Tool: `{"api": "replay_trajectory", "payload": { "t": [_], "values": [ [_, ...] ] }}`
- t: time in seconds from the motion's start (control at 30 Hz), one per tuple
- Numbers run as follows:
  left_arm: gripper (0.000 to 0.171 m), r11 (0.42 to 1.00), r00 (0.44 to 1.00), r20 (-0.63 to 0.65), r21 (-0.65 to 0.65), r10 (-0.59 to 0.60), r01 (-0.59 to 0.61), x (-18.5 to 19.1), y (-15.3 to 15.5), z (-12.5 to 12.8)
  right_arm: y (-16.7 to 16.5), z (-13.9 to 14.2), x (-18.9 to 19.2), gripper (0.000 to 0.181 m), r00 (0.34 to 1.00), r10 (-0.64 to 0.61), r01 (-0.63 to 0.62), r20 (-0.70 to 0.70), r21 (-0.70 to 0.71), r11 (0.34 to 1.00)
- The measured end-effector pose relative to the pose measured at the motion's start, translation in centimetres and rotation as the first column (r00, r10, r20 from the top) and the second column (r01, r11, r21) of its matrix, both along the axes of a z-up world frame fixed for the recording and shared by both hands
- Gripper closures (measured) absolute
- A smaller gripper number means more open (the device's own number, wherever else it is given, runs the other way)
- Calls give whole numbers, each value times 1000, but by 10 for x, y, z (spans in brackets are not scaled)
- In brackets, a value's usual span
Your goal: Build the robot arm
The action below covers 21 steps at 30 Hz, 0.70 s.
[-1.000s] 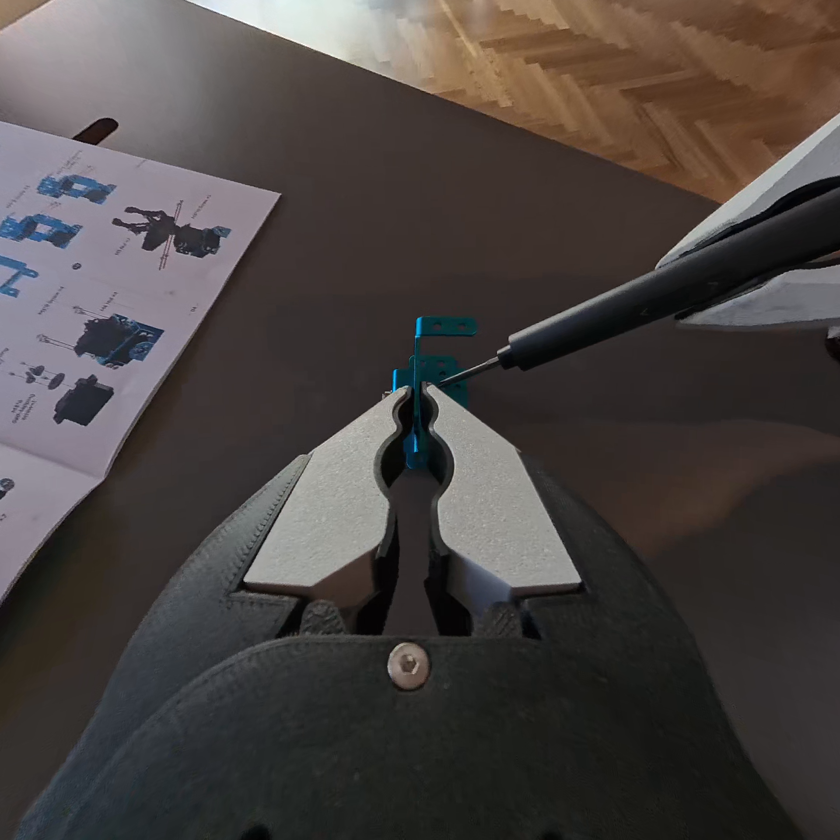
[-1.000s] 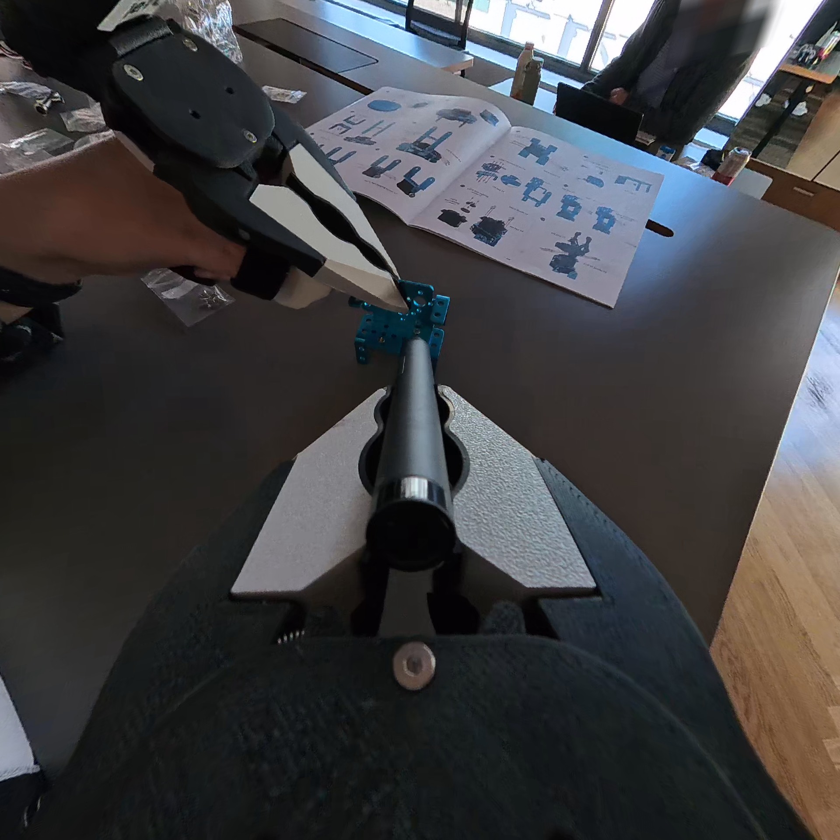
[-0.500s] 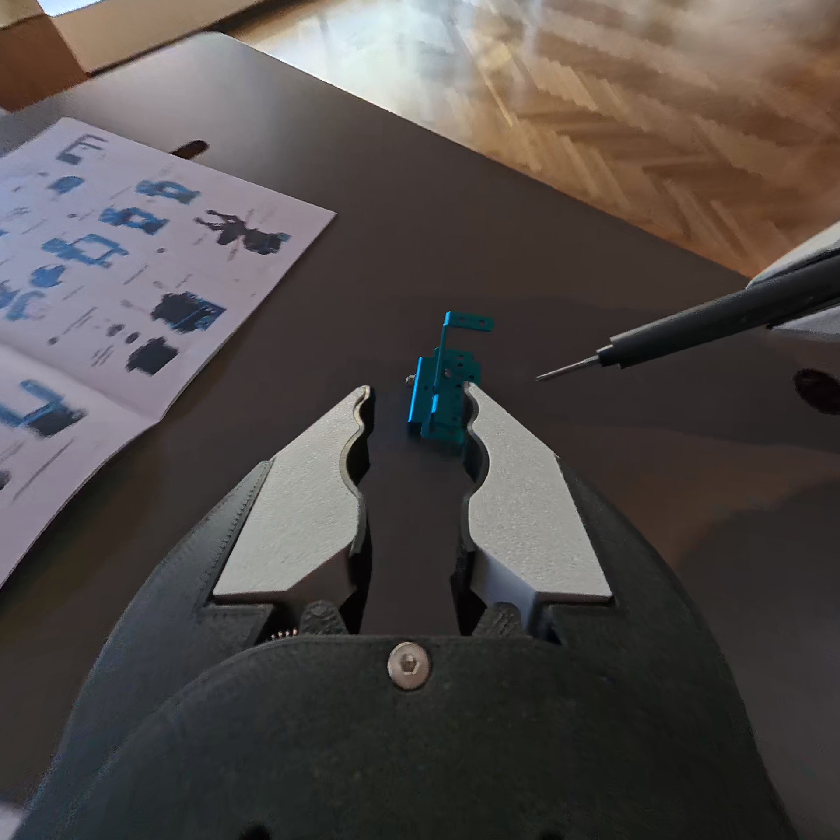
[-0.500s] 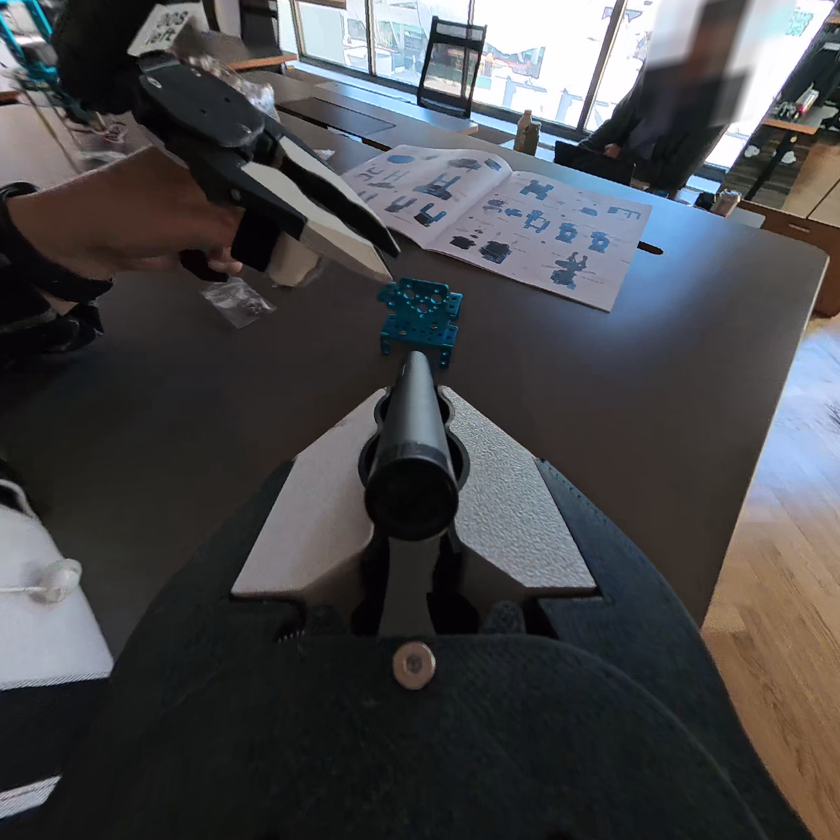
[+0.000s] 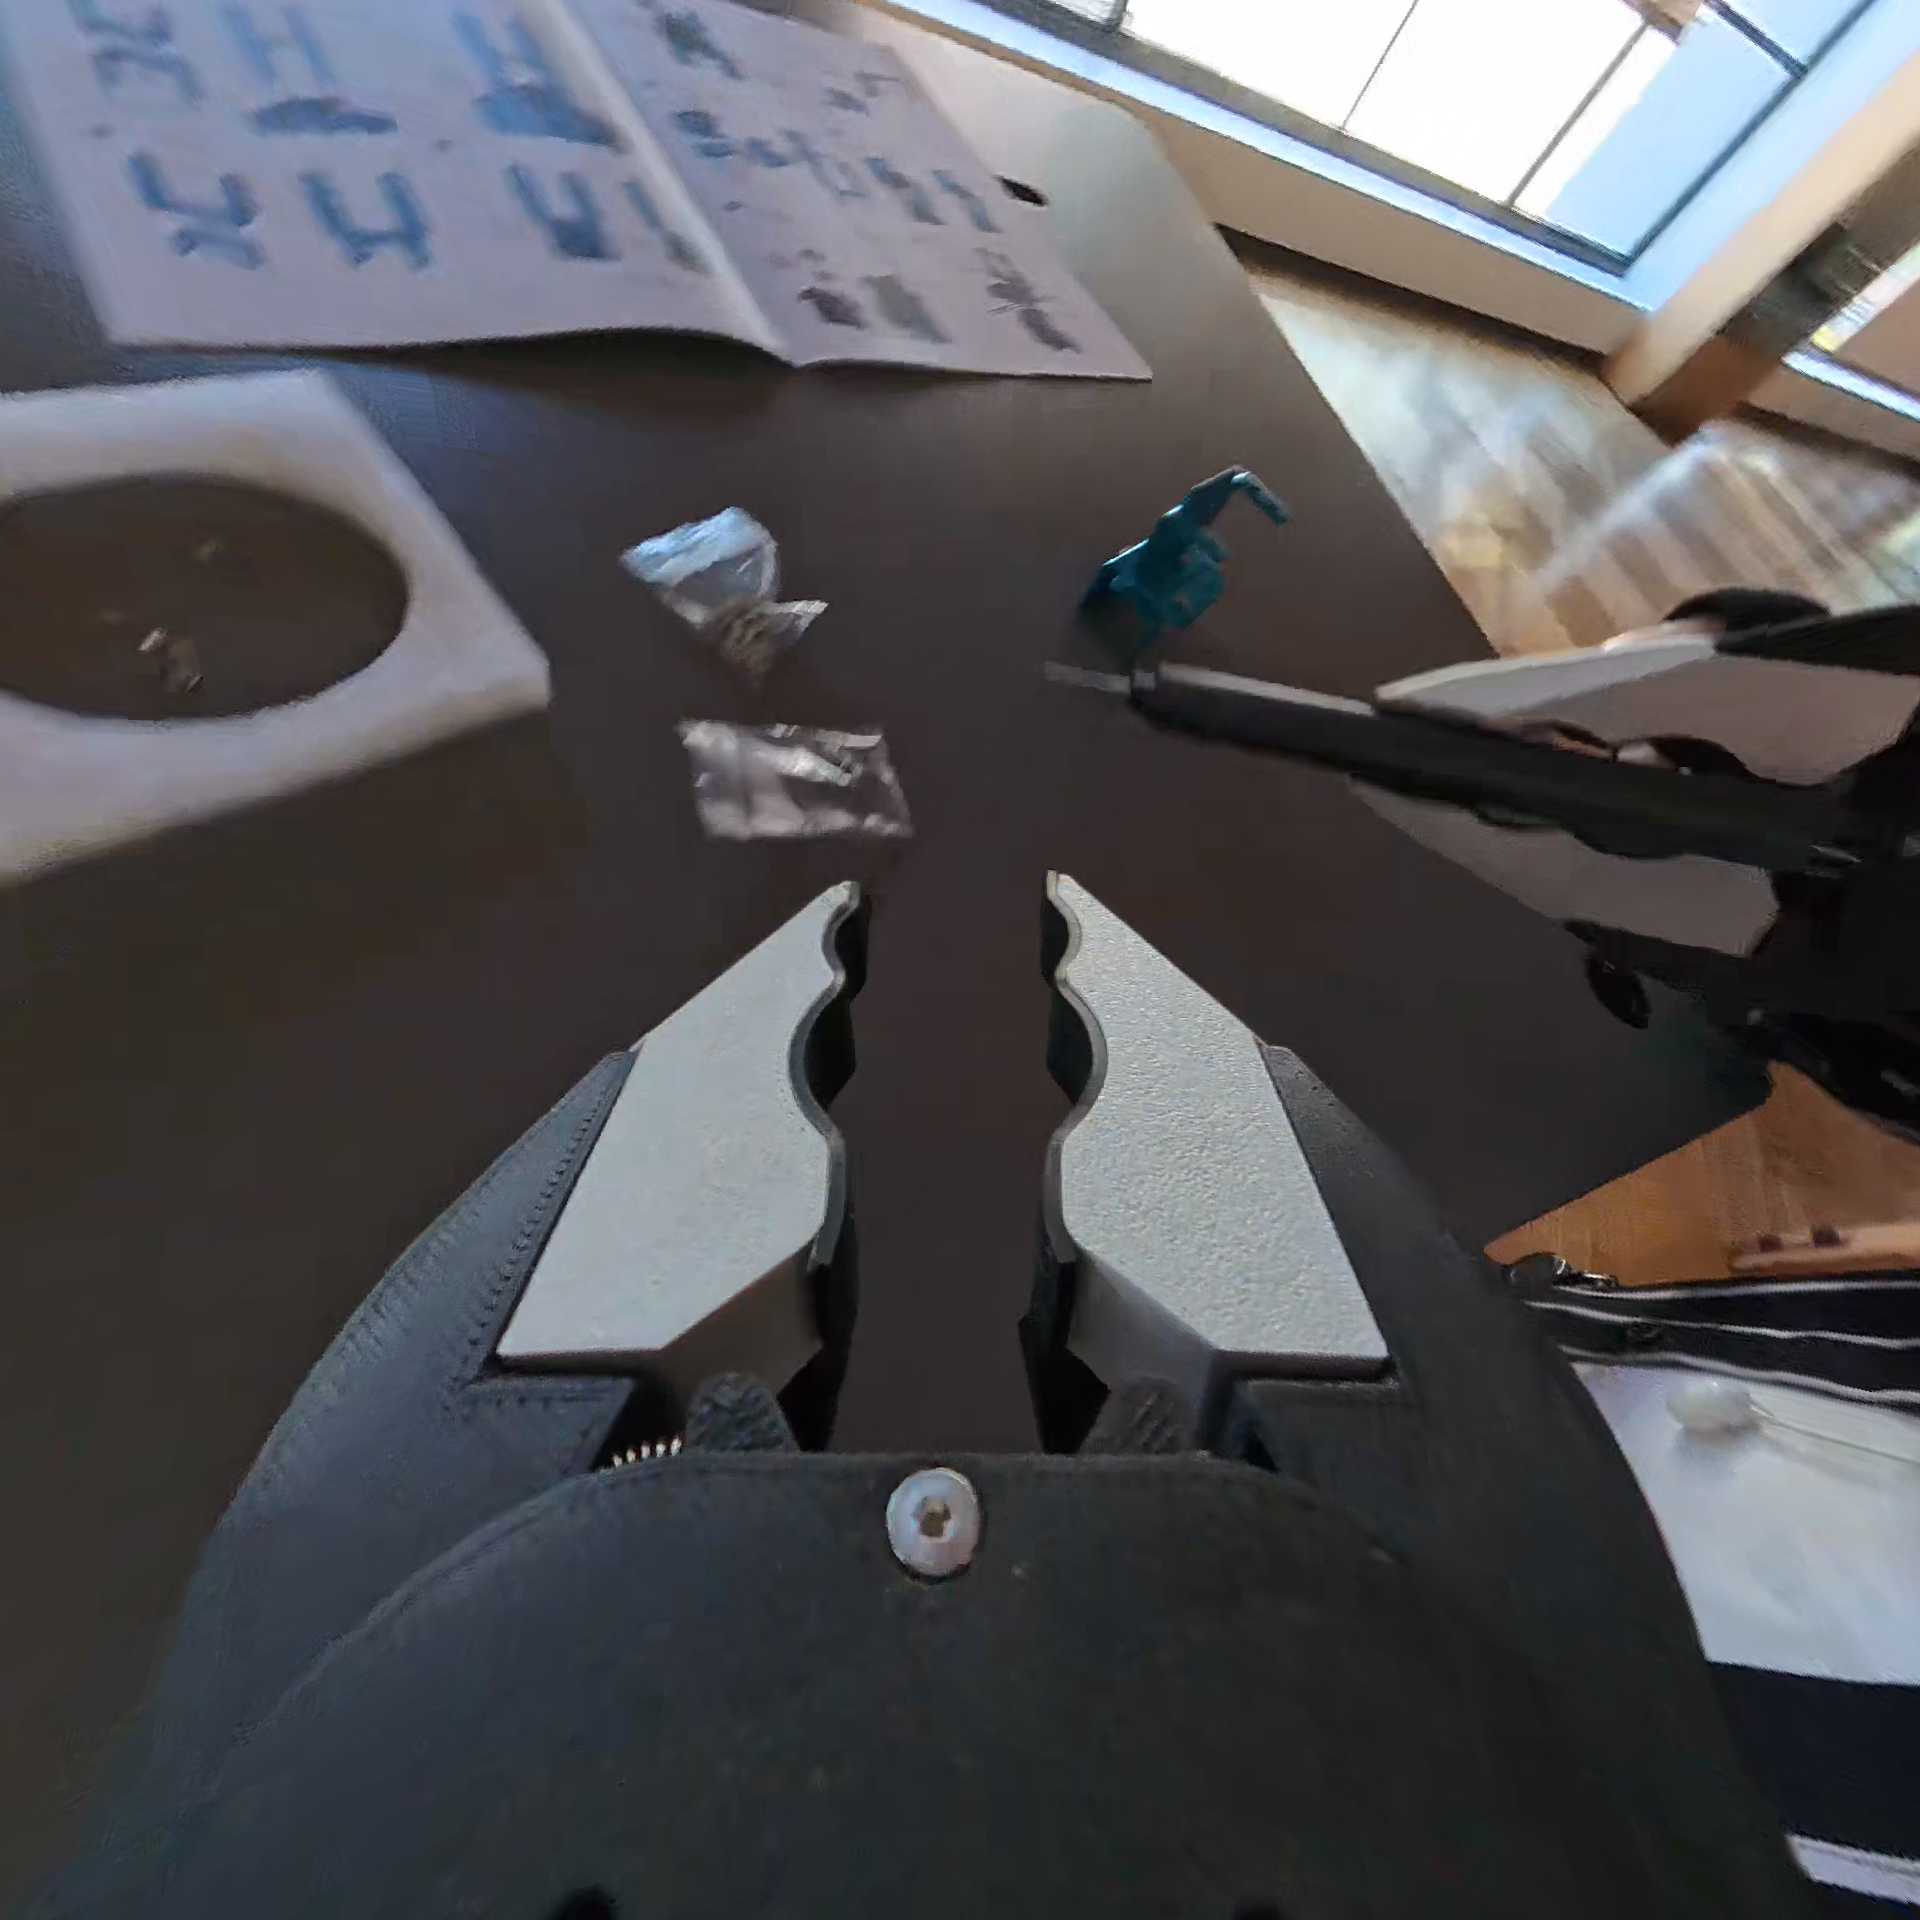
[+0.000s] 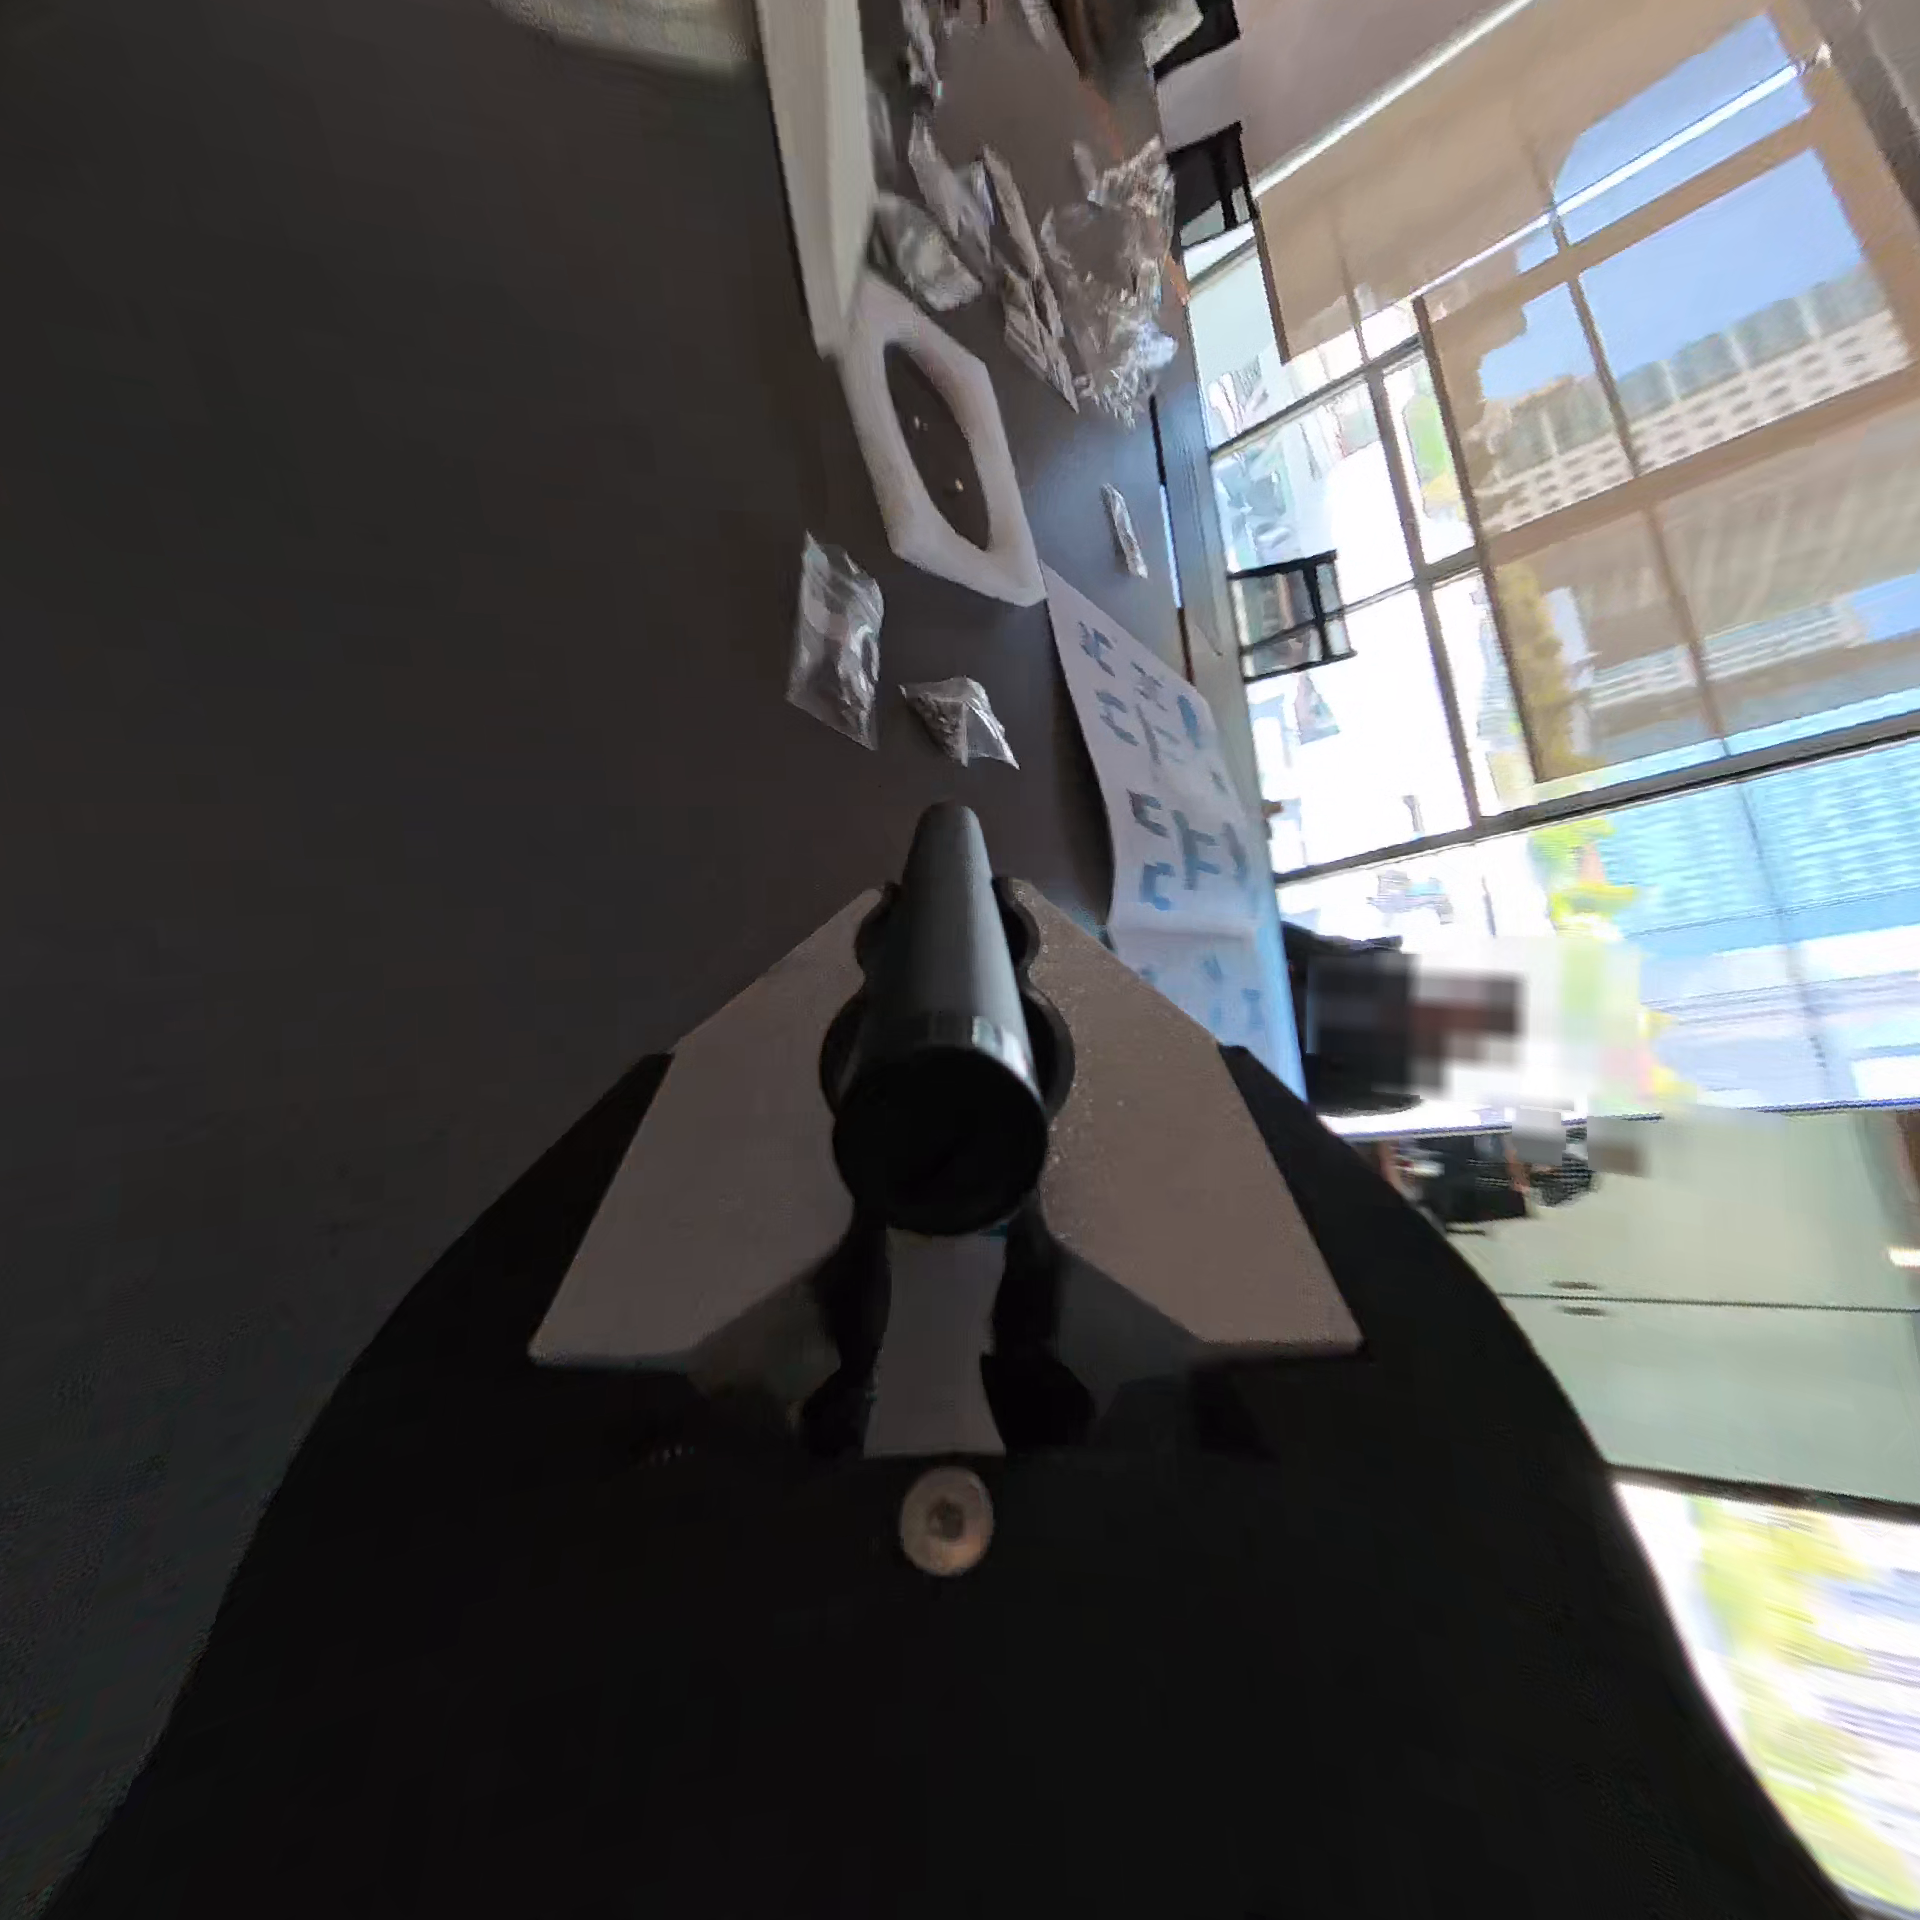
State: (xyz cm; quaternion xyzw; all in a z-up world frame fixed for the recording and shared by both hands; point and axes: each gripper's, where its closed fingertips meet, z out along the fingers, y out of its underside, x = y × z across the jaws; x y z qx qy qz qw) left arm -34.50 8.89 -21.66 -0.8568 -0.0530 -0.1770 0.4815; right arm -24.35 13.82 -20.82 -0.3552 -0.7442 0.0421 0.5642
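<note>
Far right of our left gripper (image 5: 951,914), jaws wide and empty, lay the bracket (image 5: 1169,577); our right gripper (image 6: 951,914), nearer, clamped the screwdriver (image 5: 1403,743), tip just beside it.

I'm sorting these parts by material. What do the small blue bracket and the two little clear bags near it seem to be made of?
The small blue bracket looks like thin metal with a coloured, slightly glossy finish: sharp bent edges and a sheen, though blur leaves painted plastic possible. The two little clear bags look like thin plastic film: see-through, crinkled, with bright glints, and small dark bits showing inside.
</note>
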Motion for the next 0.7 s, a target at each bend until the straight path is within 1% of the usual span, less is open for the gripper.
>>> {"api": "replay_trajectory", "payload": {
  "t": [0.07, 0.17, 0.3, 0.33, 0.4, 0.43, 0.5, 0.57, 0.63, 0.7],
  "values": [
    [140, 998, 999, 2, -23, 54, -53, -10, -24, -3, 13, -4, -14, 164, 998, -40, 33, 53, 130, 991],
    [140, 992, 992, -50, -45, 111, -114, -34, -59, -3, 18, -22, -33, 164, 990, -58, 31, 130, 204, 979],
    [141, 990, 988, -85, -39, 131, -134, -78, -90, -2, 20, -44, -53, 164, 965, -109, 8, 239, 387, 922],
    [141, 991, 988, -92, -31, 124, -127, -90, -94, -2, 21, -48, -57, 164, 953, -124, -9, 277, 435, 900],
    [141, 996, 991, -103, -16, 86, -88, -114, -99, -3, 22, -53, -63, 164, 925, -150, -72, 349, 549, 833],
    [141, 998, 992, -113, -12, 56, -58, -126, -100, -4, 24, -57, -66, 164, 904, -172, -99, 391, 584, 806],
    [142, 1000, 989, -148, -27, 3, -7, -154, -102, -9, 26, -65, -68, 165, 841, -221, -166, 494, 625, 763],
    [141, 998, 984, -170, -46, -57, 50, -178, -104, -13, 23, -77, -70, 165, 779, -244, -208, 578, 605, 769],
    [142, 995, 977, -189, -44, -93, 86, -202, -104, -15, 22, -77, -75, 165, 743, -268, -269, 613, 641, 719],
    [142, 992, 977, -175, -47, -122, 115, -219, -101, -18, 22, -78, -75, 165, 716, -290, -261, 634, 629, 732]
  ]
}}
